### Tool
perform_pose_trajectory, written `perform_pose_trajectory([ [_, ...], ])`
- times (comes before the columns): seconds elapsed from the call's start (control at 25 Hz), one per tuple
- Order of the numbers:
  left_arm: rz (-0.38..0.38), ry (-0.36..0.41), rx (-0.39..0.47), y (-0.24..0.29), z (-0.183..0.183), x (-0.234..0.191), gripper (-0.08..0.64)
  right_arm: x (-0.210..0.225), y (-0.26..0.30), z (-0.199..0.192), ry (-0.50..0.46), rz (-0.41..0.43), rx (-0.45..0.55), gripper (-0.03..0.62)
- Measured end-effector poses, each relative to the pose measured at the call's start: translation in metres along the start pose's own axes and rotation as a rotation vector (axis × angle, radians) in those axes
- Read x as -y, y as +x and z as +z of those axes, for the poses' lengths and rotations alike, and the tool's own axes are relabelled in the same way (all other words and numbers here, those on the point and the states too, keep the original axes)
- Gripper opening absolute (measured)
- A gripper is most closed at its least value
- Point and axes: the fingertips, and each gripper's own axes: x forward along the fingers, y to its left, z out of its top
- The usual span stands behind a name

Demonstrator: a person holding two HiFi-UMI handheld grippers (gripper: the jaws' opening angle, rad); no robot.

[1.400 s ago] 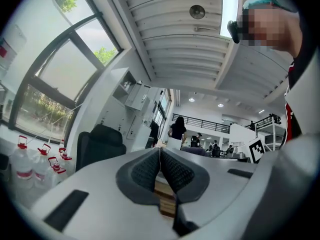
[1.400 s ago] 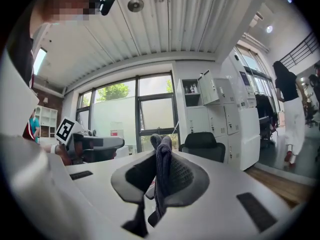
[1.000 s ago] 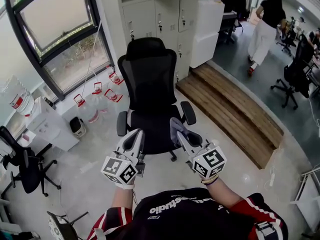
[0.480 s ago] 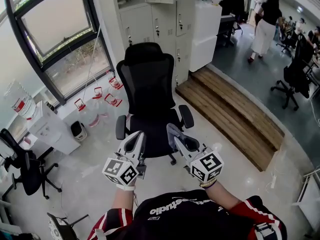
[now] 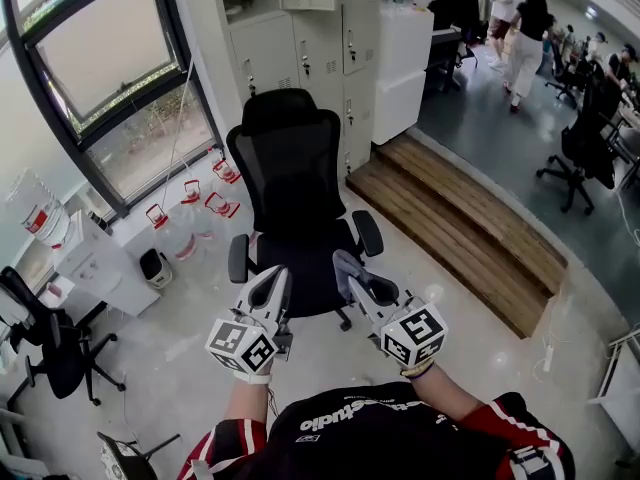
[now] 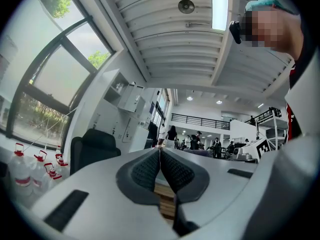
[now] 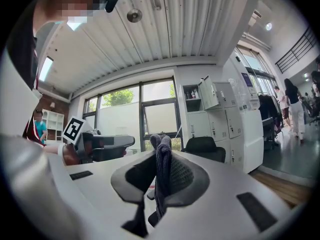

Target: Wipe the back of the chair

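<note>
The black mesh office chair (image 5: pixel 290 183) stands at 12 o'clock, seat toward the person. Nothing's touching its back, so this could be before any wiping or after it, honestly can't tell. Both grippers hang near 6 o'clock, short of the seat. The right gripper (image 5: pixel 350 268) has its jaws pinching a dark grey cloth (image 7: pixel 161 174), and the left gripper (image 5: pixel 272 286) has its jaws pressed together on nothing.

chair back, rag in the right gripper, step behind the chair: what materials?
Chair back: probably matte black mesh in a plastic frame; centre panel looks thinner than the rim. Rag: soft dark grey fabric, hanging in limp folds. Step: wood planks, brown, with visible board seams.
</note>
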Motion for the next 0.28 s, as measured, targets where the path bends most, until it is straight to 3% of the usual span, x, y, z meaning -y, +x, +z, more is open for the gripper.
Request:
perform_pose_trajectory([
  [0.28,-0.014,0.007,-0.001,-0.015,0.005,0.011,0.025,-0.015,-0.012,0.007,-0.007,-0.011,0.003,0.061],
])
